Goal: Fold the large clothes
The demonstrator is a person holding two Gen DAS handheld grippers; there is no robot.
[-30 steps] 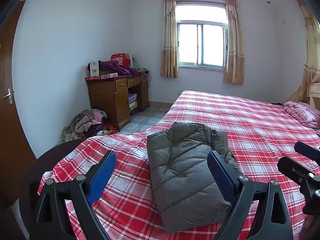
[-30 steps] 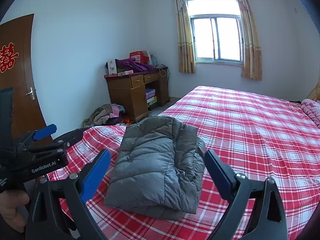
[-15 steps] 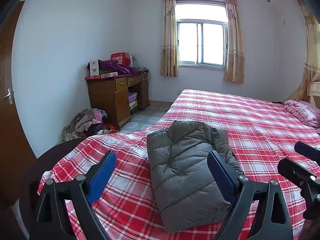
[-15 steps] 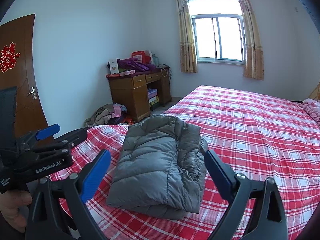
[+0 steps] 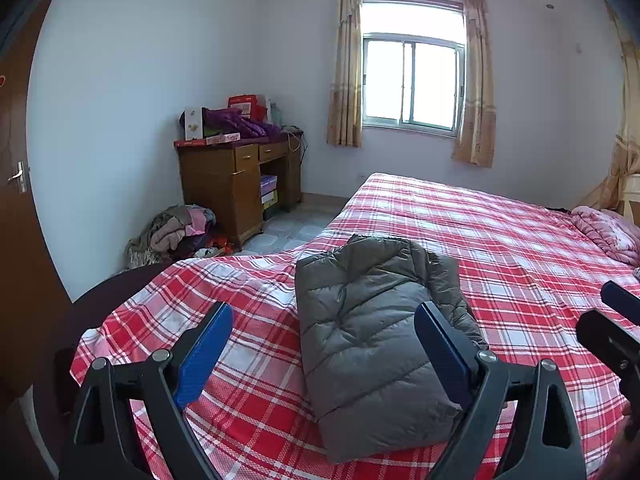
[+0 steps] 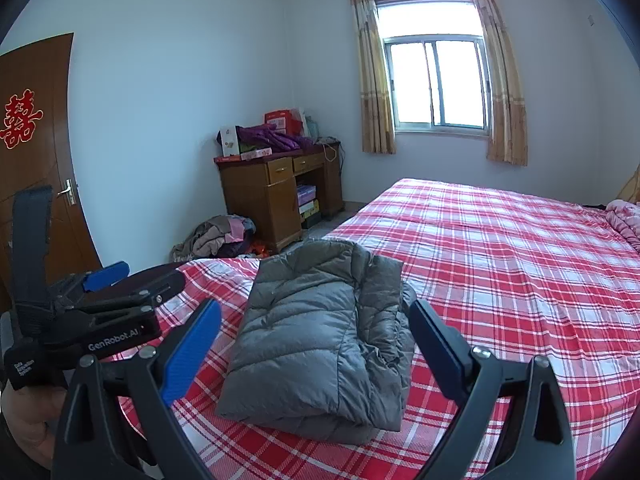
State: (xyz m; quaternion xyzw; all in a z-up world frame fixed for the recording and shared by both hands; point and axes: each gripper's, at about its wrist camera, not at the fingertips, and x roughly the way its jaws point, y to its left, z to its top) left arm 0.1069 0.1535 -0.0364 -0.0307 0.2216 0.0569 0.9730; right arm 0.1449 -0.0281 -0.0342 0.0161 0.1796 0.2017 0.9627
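A grey quilted down jacket (image 5: 372, 332) (image 6: 320, 336) lies folded into a thick rectangle near the foot of a bed with a red and white plaid cover (image 5: 500, 248) (image 6: 500, 248). My left gripper (image 5: 324, 344) is held open above the bed's near edge, its blue pads wide apart, nothing between them. My right gripper (image 6: 316, 340) is open too, hovering short of the jacket without touching it. The left gripper's body (image 6: 88, 312) shows at the left of the right wrist view, held by a hand.
A wooden desk (image 5: 236, 184) piled with boxes and purple cloth stands against the far wall left of the window. A heap of clothes (image 5: 176, 232) lies on the floor beside it. A pink quilt (image 5: 604, 232) sits at the bed's far right. A brown door (image 6: 36, 168) is at left.
Both grippers have risen and drawn back a little, so the jacket sits slightly lower in each view. The jacket itself has not moved.
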